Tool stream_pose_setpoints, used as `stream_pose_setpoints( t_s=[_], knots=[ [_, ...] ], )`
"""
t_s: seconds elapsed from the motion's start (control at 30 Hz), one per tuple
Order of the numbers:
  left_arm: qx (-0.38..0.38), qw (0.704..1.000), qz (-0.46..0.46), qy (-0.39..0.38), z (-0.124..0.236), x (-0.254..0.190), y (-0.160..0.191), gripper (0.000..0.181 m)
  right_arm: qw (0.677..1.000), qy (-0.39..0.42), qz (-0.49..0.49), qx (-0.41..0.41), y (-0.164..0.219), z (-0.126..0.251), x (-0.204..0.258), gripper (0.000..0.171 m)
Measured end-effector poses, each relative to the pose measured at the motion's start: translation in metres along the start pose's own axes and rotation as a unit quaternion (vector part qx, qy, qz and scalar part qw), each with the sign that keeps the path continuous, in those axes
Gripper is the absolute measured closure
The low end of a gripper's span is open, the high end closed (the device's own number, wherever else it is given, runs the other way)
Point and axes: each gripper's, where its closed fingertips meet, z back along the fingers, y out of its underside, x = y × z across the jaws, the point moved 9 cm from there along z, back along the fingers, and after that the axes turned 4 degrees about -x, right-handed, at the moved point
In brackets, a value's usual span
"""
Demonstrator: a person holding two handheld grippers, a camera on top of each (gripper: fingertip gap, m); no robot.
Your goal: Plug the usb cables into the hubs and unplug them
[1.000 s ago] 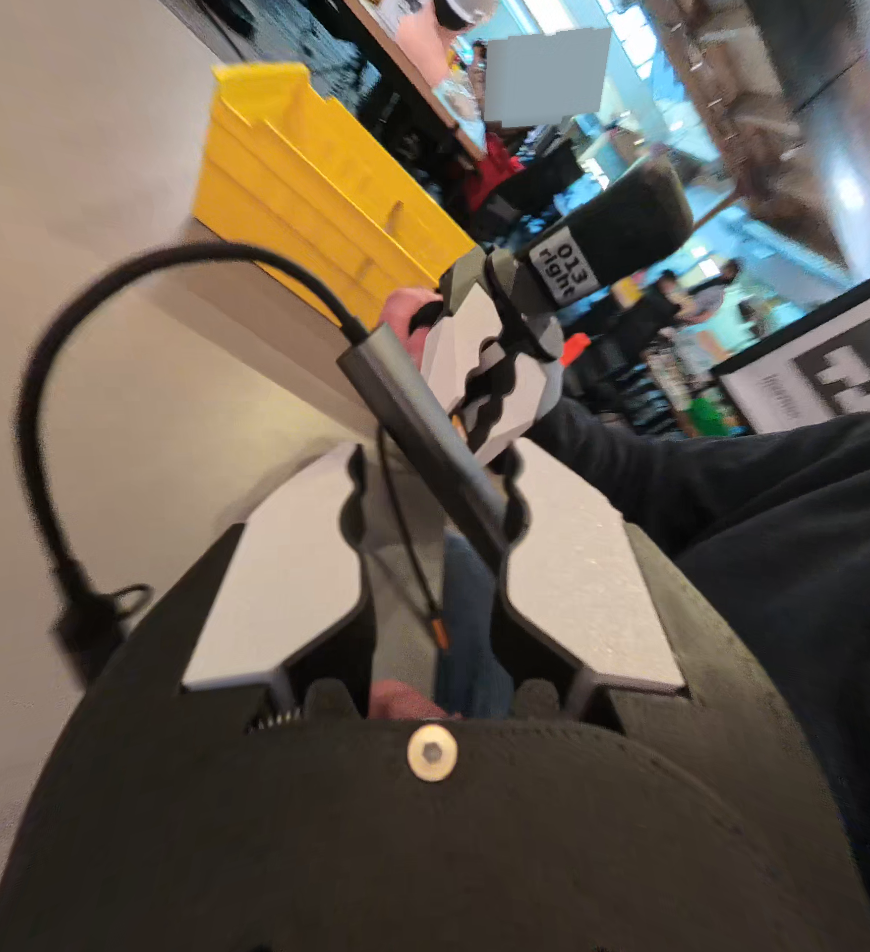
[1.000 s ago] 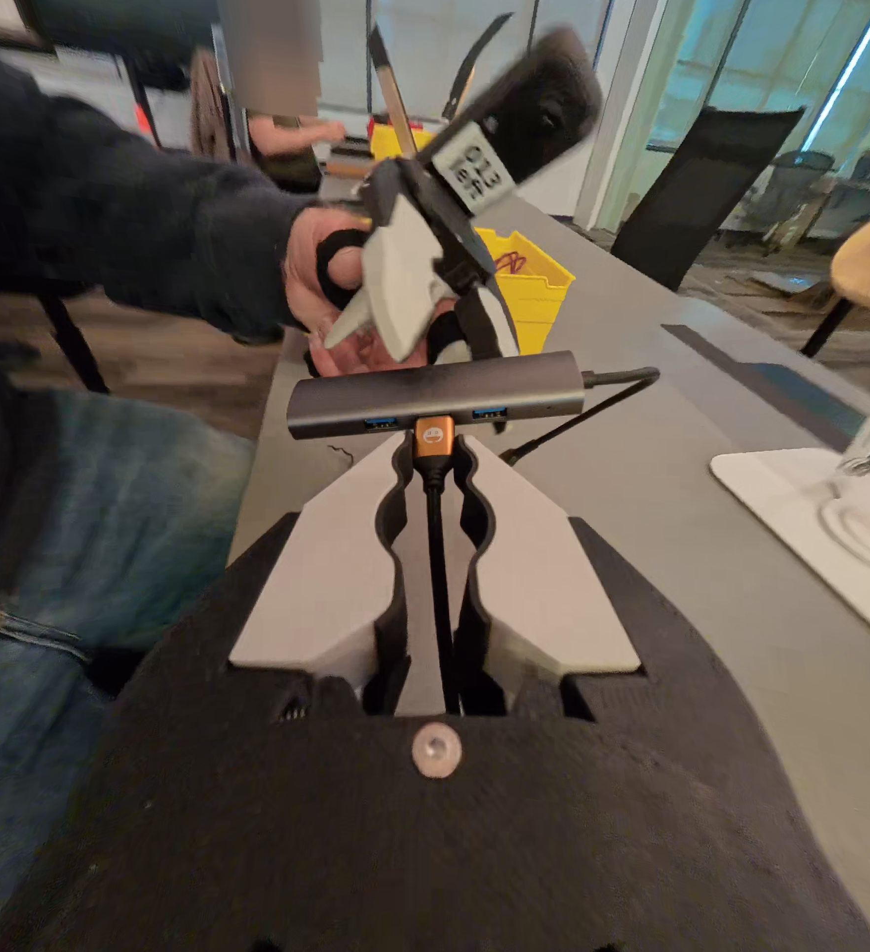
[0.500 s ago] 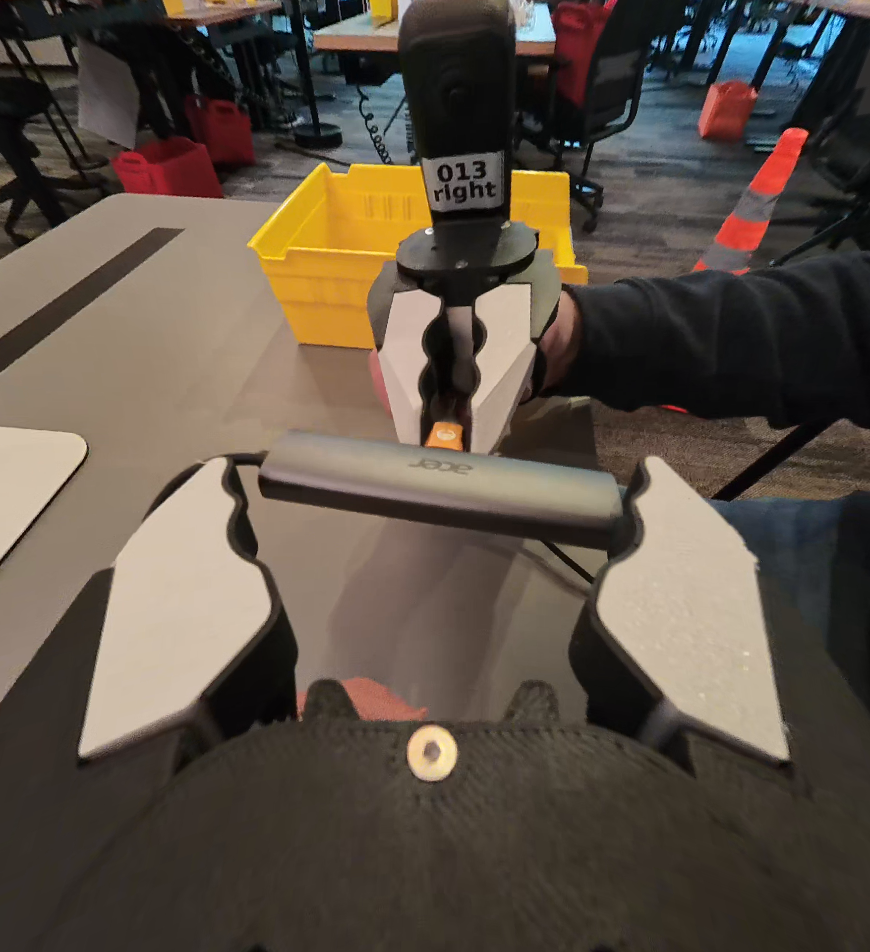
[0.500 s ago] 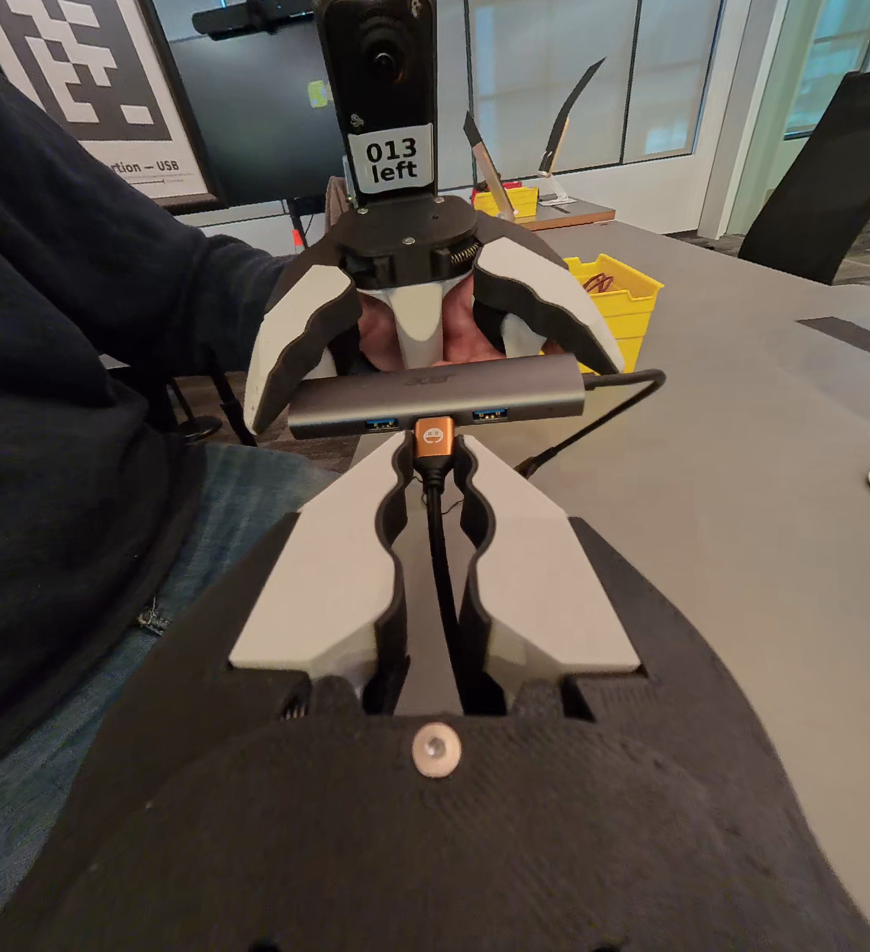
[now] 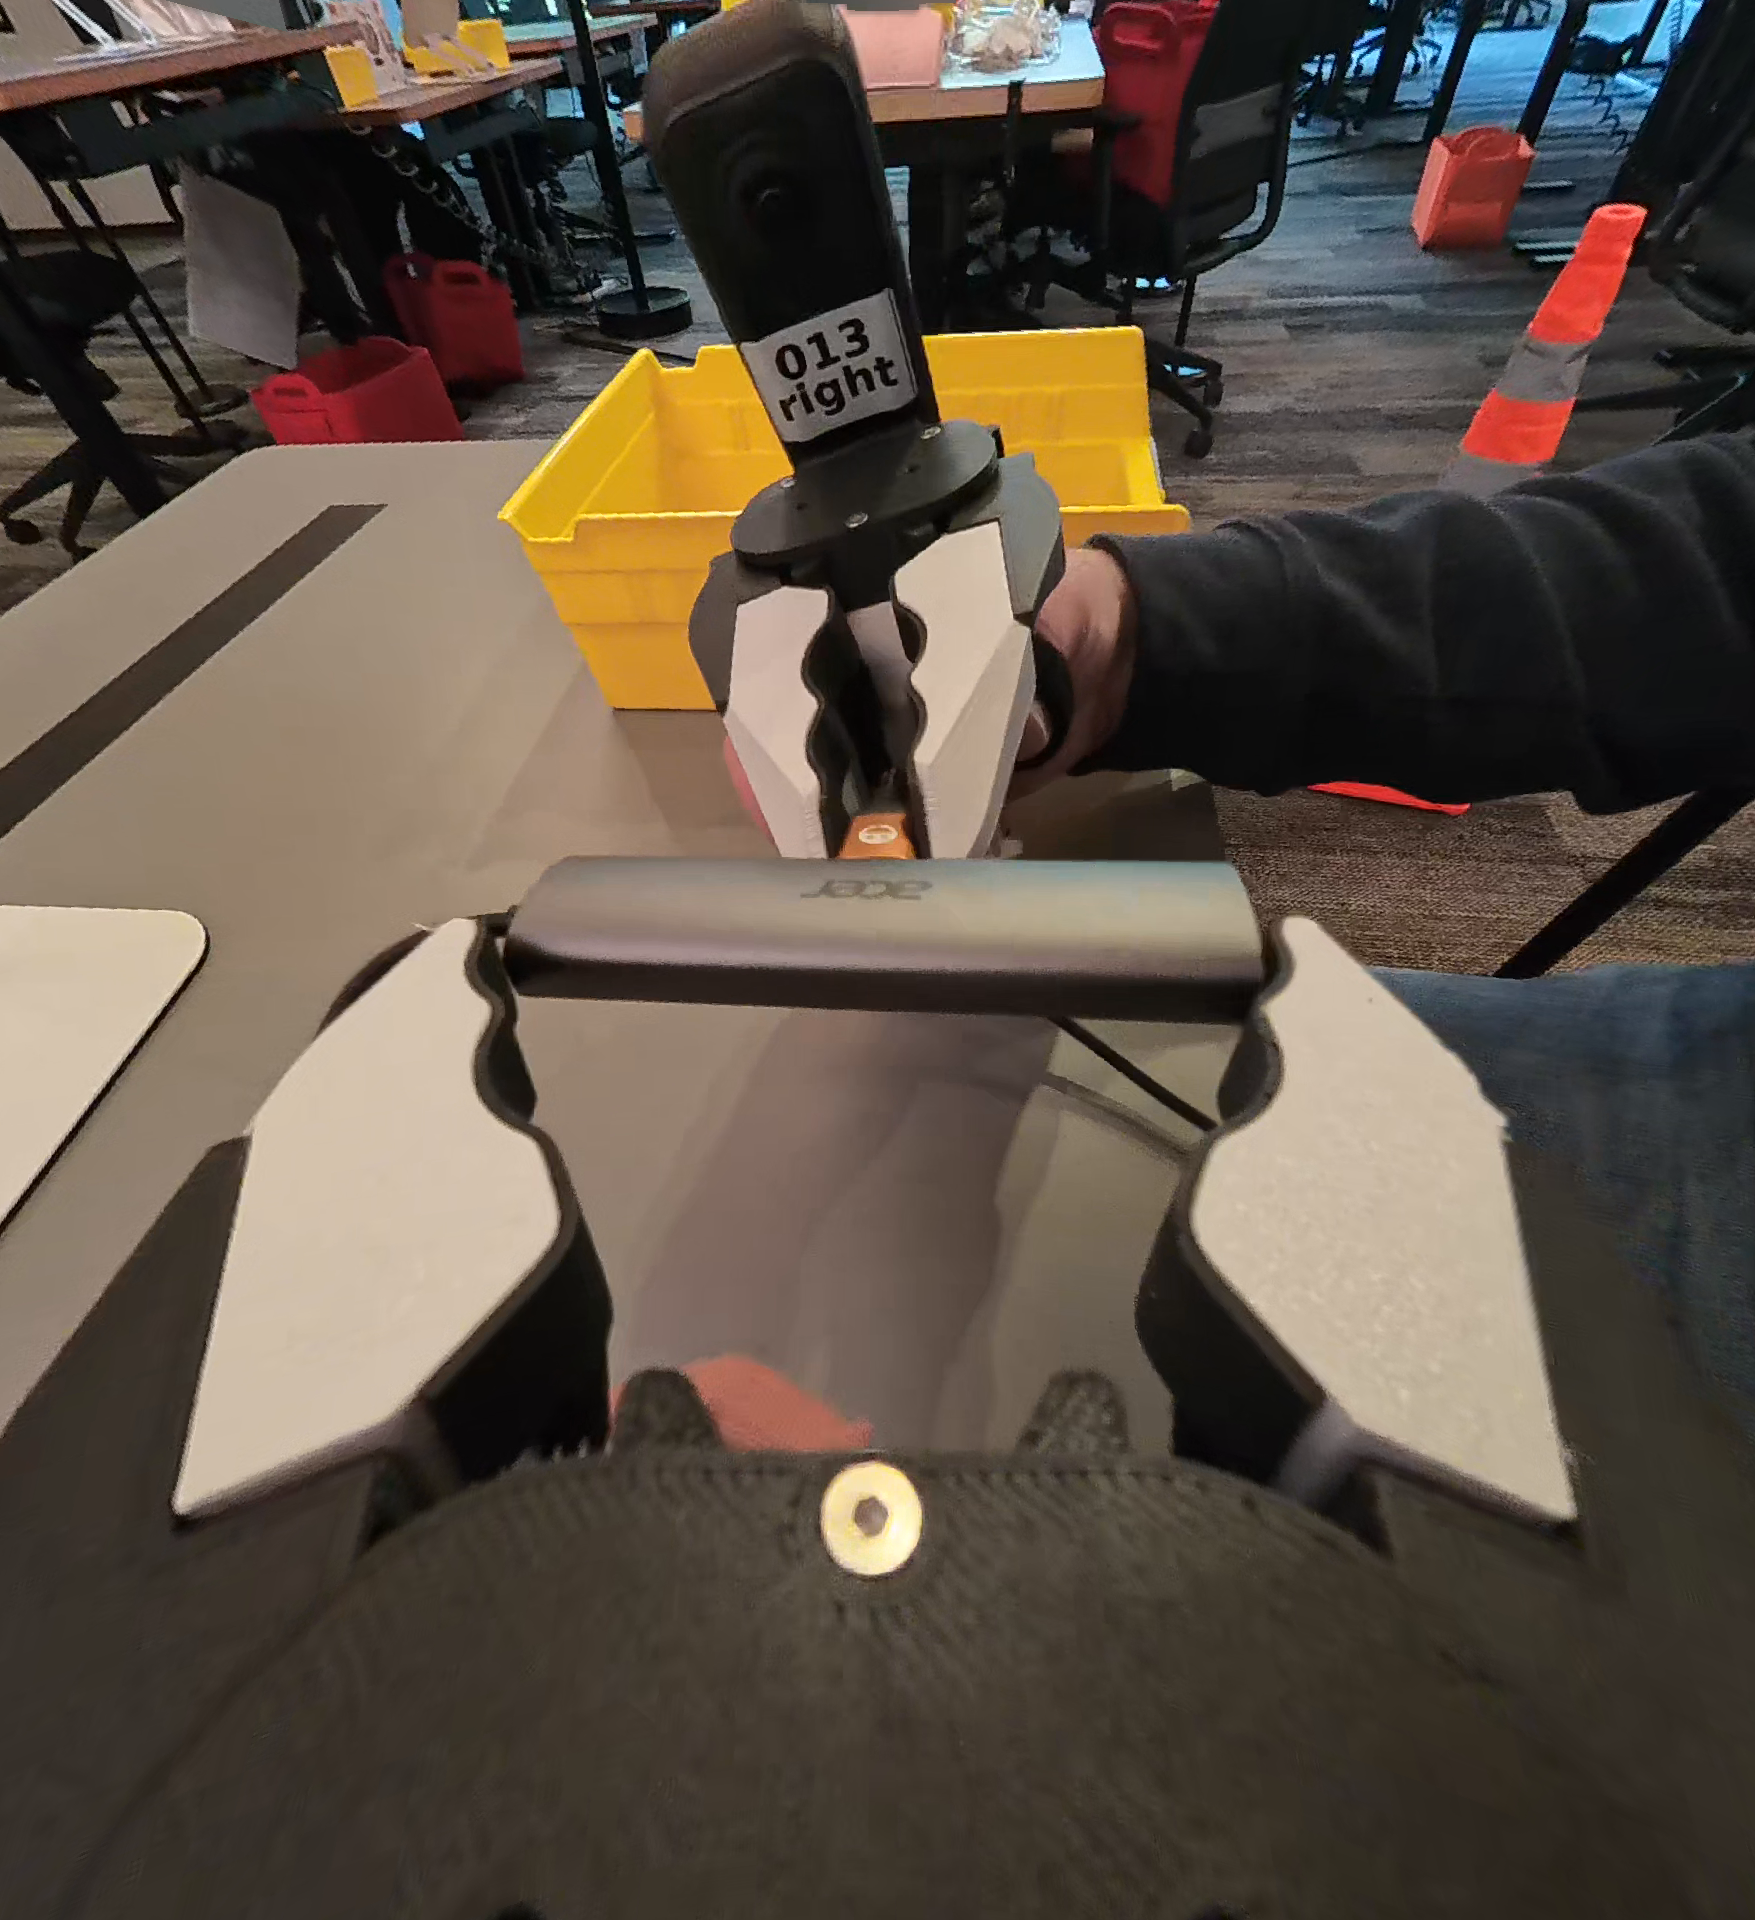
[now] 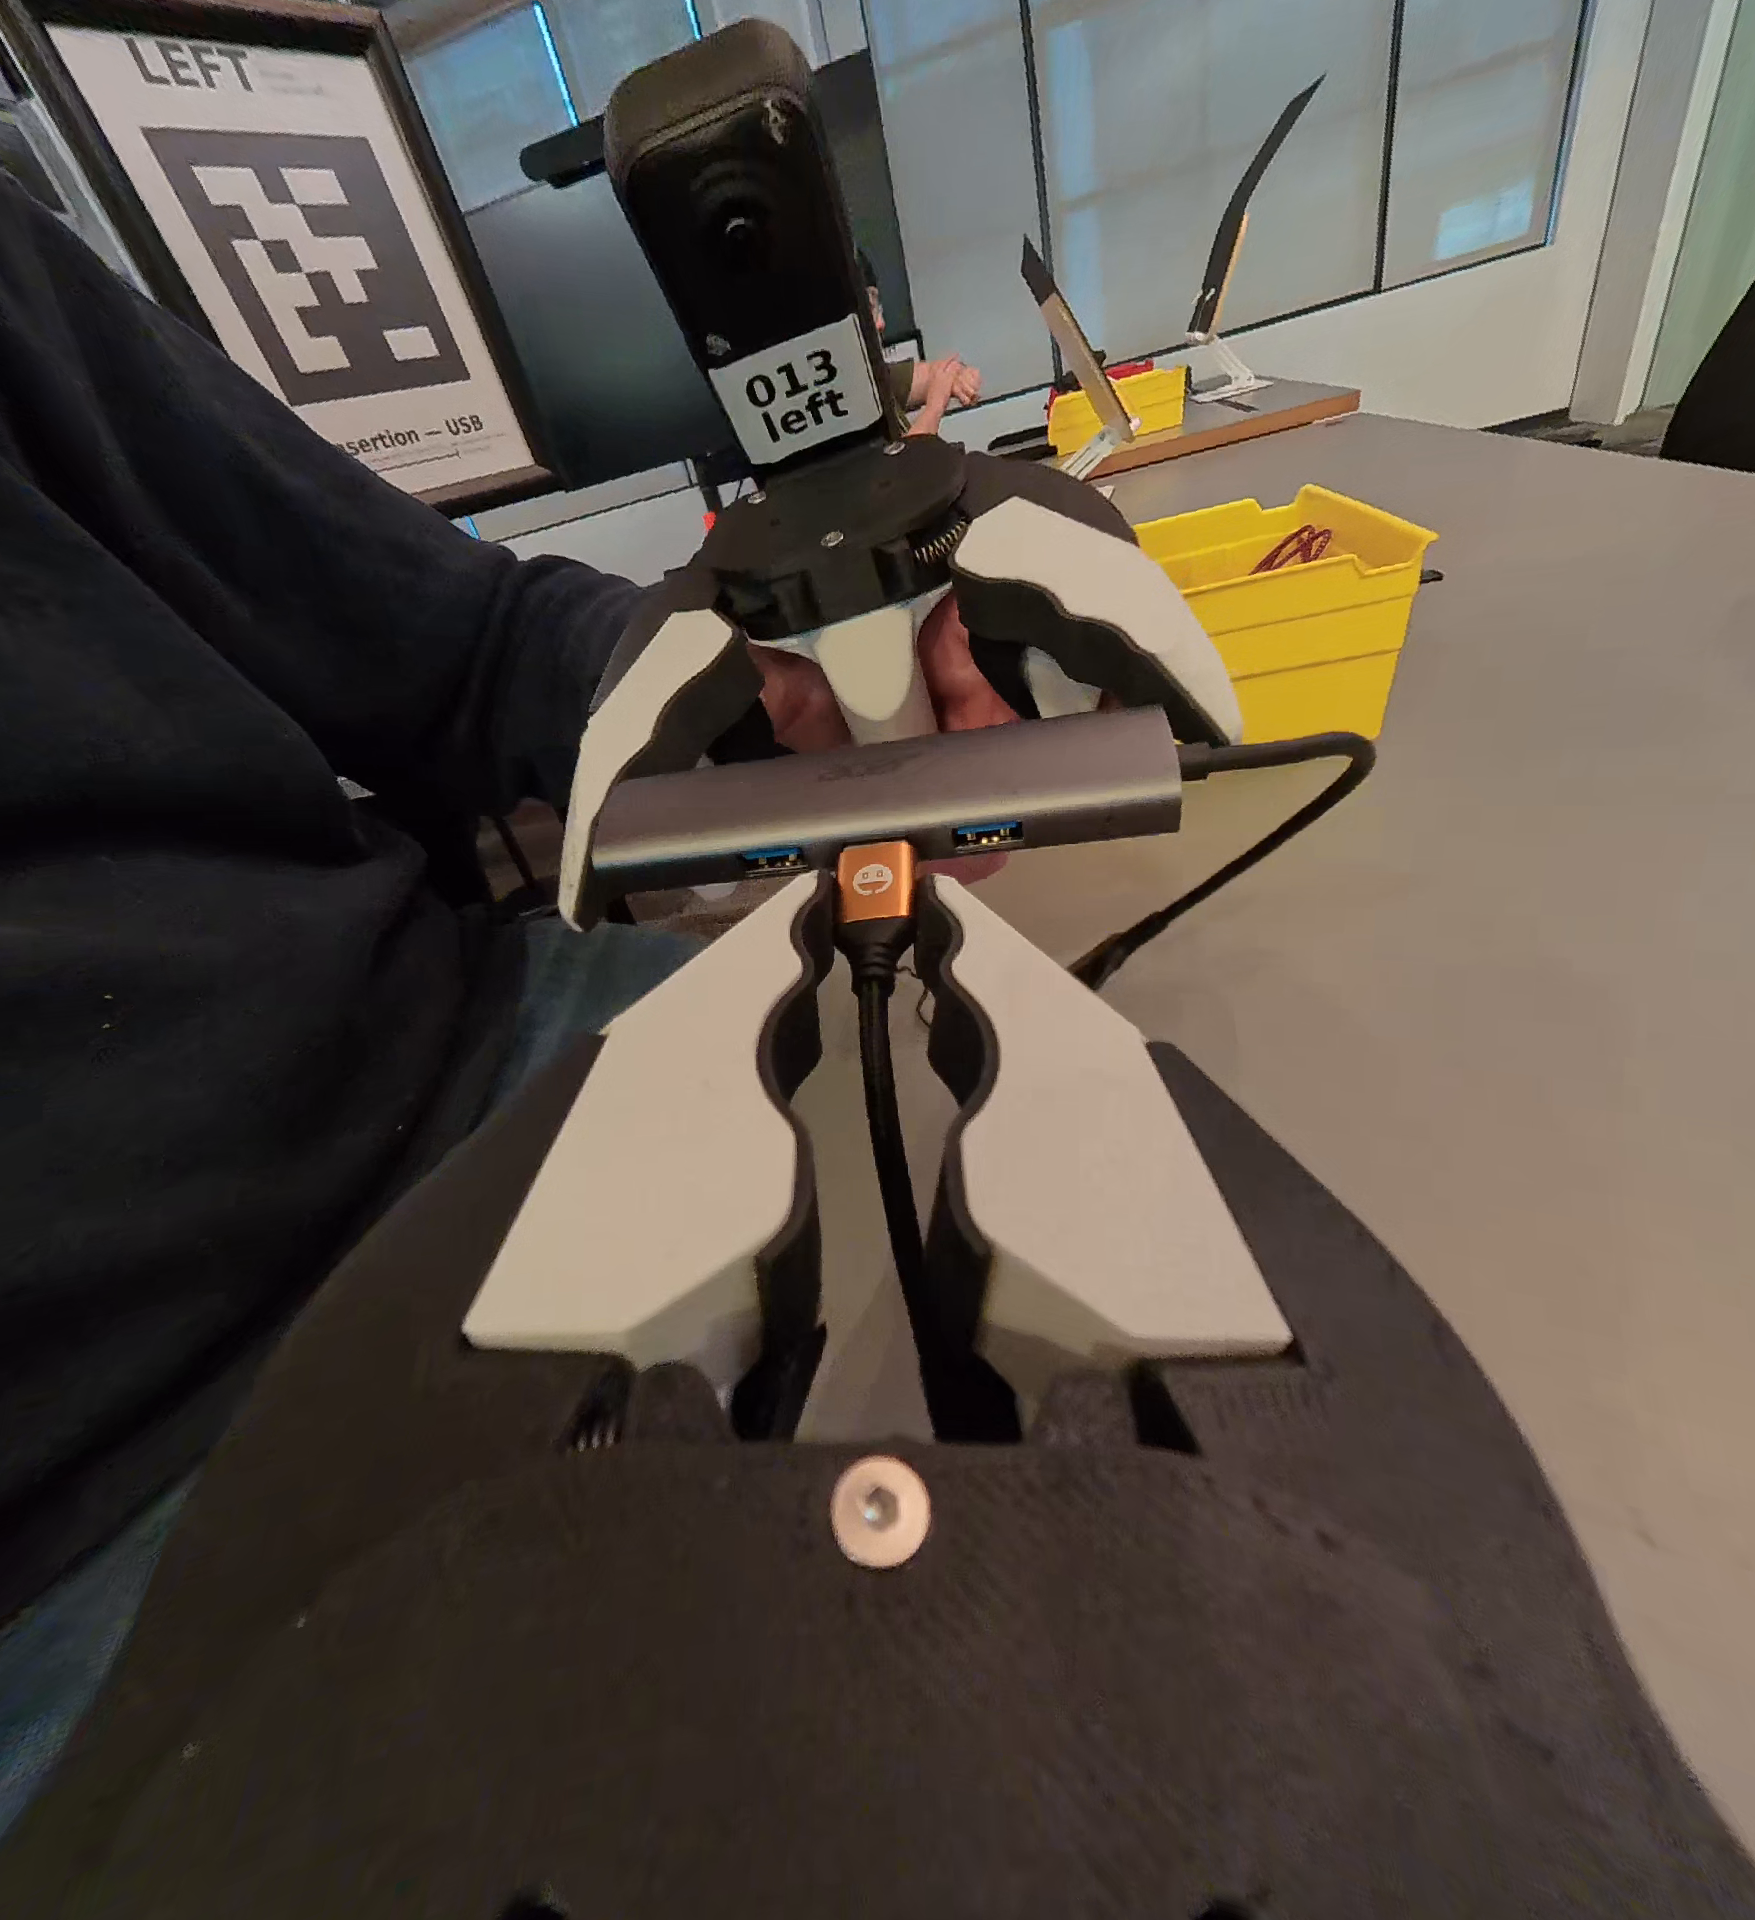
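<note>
Above the grey worktop [image 5: 333, 727], the left tongs [image 5: 883, 1039] are spanning wide, clamping the hub [image 5: 883, 920] endwise; the right tongs [image 6: 878, 914] are pinching the orange USB plug [image 6: 873, 883], apparently seated; an angled pull could be twisting the hub loose

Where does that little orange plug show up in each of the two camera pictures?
Left wrist view: orange USB plug at centre, peeking over the grey hub's far edge, between the right gripper's fingers.
Right wrist view: plug at centre, seated in the hub's near side.
Shared landmark: the yellow bin.
</note>
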Motion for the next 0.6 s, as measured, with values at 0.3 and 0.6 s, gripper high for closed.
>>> stream_pose_setpoints(
  t_s=[0.3, 0.6],
  knots=[
    [0.122, 0.99, -0.065, -0.025, 0.012, 0.0, -0.014, 0.047, 0.996, 0.038, 0.031, 0.075, 0.002, -0.005, -0.001, 0.158],
    [0.345, 0.929, -0.126, 0.052, -0.016, 0.005, -0.016, 0.035, 0.99, 0.046, 0.063, 0.119, -0.003, -0.021, 0.002, 0.159]
  ],
)
